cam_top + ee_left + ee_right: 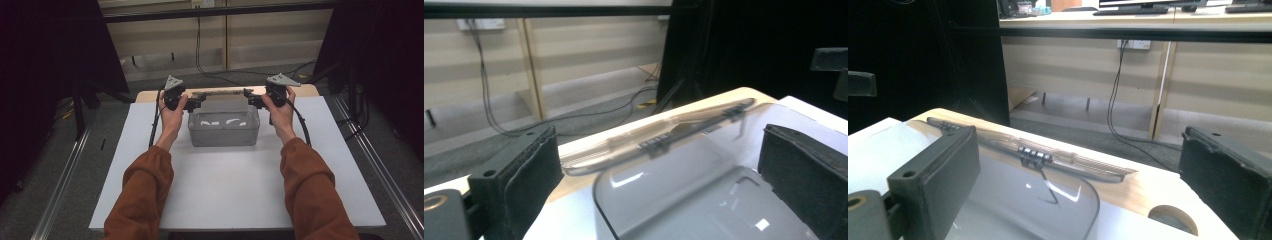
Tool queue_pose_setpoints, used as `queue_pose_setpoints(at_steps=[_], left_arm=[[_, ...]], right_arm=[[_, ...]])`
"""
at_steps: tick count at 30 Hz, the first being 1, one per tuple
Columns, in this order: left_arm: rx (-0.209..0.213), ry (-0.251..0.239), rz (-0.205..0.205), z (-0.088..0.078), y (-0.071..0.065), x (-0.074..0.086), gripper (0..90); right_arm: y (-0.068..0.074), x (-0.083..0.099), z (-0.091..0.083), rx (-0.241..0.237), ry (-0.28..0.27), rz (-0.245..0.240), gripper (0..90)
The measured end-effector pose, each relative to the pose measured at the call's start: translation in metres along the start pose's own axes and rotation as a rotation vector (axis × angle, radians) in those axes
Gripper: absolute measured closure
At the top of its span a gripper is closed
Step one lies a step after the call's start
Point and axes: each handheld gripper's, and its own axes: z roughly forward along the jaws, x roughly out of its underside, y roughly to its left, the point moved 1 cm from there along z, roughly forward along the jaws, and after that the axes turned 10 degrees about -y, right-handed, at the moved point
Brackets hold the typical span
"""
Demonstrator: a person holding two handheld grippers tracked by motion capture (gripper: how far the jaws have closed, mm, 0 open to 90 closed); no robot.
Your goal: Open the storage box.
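Note:
A clear plastic box [224,134] sits on the white table top [225,190], and its clear lid [222,96] is raised along the far side. My left gripper [198,103] is at the box's far left corner and my right gripper [251,101] at its far right corner, both pointing inward. In the left gripper view the jaws of the left gripper [659,180] stand wide apart, with the box rim [596,192] and lid [664,135] beyond them. The right gripper [1078,175] is just as wide, facing the lid's edge and its black clip [1034,156]. Neither gripper holds anything.
The white top lies on a wooden table with a round hole [1173,217] near its far right corner. Black curtains hang at both sides. Cables [200,55] run over the floor behind the table, and metal rails [65,175] flank it.

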Motion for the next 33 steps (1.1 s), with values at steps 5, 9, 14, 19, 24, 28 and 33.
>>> queue_pose_setpoints(at_steps=[5,9,14,19,24,28,33], left_arm=[[-0.002,-0.039,0.011,-0.021,-0.009,0.008,2.5],[-0.017,-0.077,-0.007,-0.04,-0.016,0.011,2.6],[-0.024,-0.11,0.0,-0.056,-0.024,0.016,2.5],[-0.022,-0.119,-0.024,-0.074,-0.029,0.022,2.6],[-0.03,-0.139,-0.044,-0.097,-0.033,0.035,2.5],[-0.025,-0.121,-0.023,-0.111,-0.039,0.044,2.5],[-0.036,-0.111,0.013,-0.13,-0.047,0.054,1.8]], right_arm=[[0.001,0.001,-0.02,0.031,-0.023,-0.034,0.0],[0.001,0.002,-0.04,0.054,-0.036,-0.07,0.0],[0.004,0.008,-0.062,0.061,-0.046,-0.074,0.1],[0.008,0.014,-0.085,0.072,-0.064,-0.1,0.1],[0.011,0.018,-0.112,0.091,-0.088,-0.124,0.1],[0.015,0.024,-0.132,0.097,-0.1,-0.127,0.0],[0.017,0.032,-0.155,0.111,-0.114,-0.119,0.0]])
